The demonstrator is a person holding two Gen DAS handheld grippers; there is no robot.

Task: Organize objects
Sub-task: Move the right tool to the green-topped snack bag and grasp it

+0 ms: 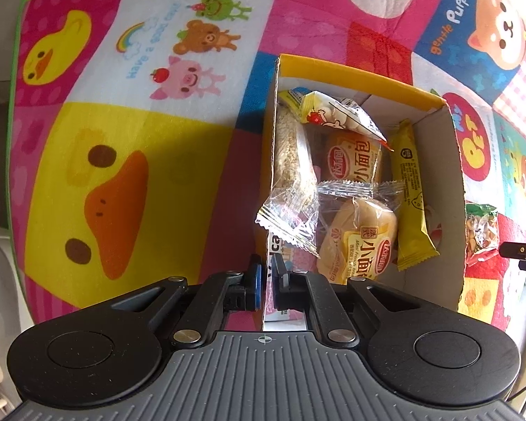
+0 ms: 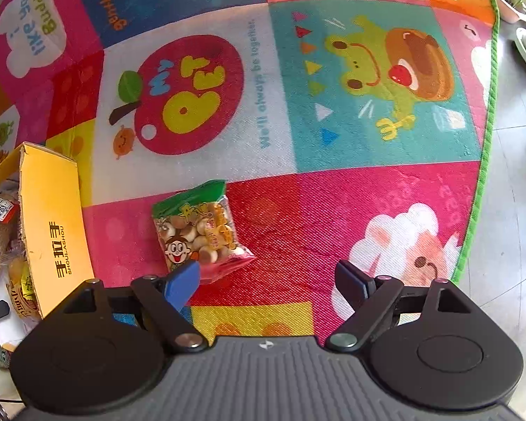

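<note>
Left claw (image 1: 267, 286) clamps the box (image 1: 452, 189) wall, steadying it; right claw (image 2: 268, 282) gapes just beside the box, near the biscuit packet (image 2: 200, 231). Next, probably: close on the packet, drop it inside.

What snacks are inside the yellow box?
Inside the yellow box: two little bread buns, a sesame bar, a long yellow packet and a white-and-yellow packet on top. Anything underneath them is hidden.
</note>
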